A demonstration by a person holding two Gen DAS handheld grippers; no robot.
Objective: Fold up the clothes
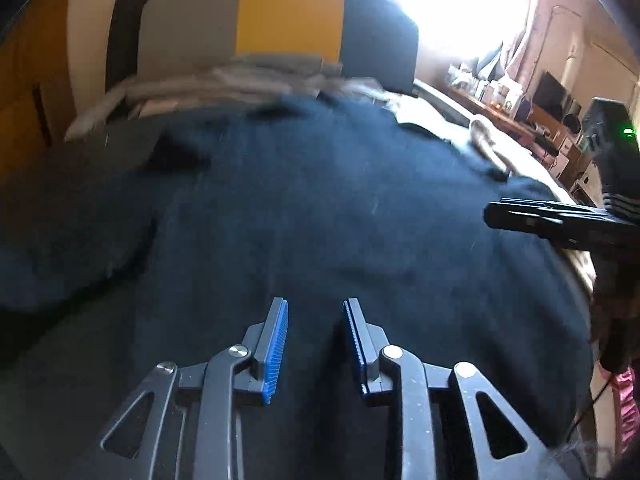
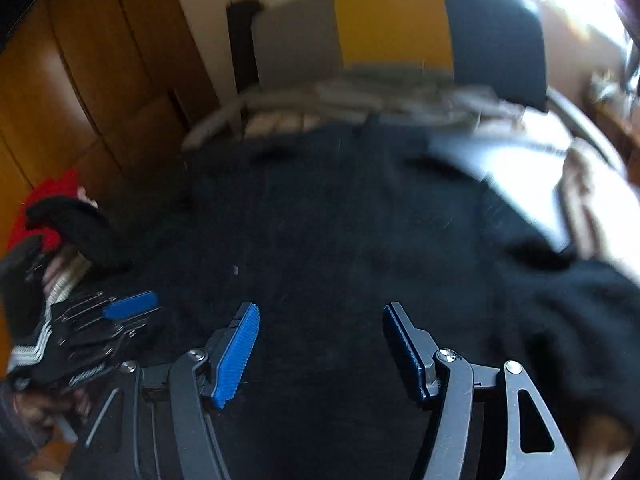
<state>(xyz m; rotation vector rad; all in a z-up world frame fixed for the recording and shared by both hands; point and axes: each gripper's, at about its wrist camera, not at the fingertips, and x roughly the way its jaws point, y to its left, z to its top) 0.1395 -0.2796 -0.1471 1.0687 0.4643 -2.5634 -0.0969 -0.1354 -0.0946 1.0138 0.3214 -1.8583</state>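
Left wrist, sweater (image 1: 320, 208) beneath parted tongs (image 1: 315, 320)

A headboard in three panels — grey (image 1: 188, 28), yellow (image 1: 290, 20) and dark blue (image 1: 380, 40) — stands at the far end of the bed (image 2: 532, 152). Pale folded bedding (image 1: 224, 84) lies heaped along its base. Wooden wardrobe doors (image 2: 80, 80) fill the left side. A bright window (image 1: 460, 0) with curtains (image 1: 520, 44) glares on the right — beneath it runs a cluttered wooden desk (image 1: 500, 108), and a dark screen (image 1: 550, 88) stands further along. Something red (image 2: 44, 204) lies by the wardrobe.
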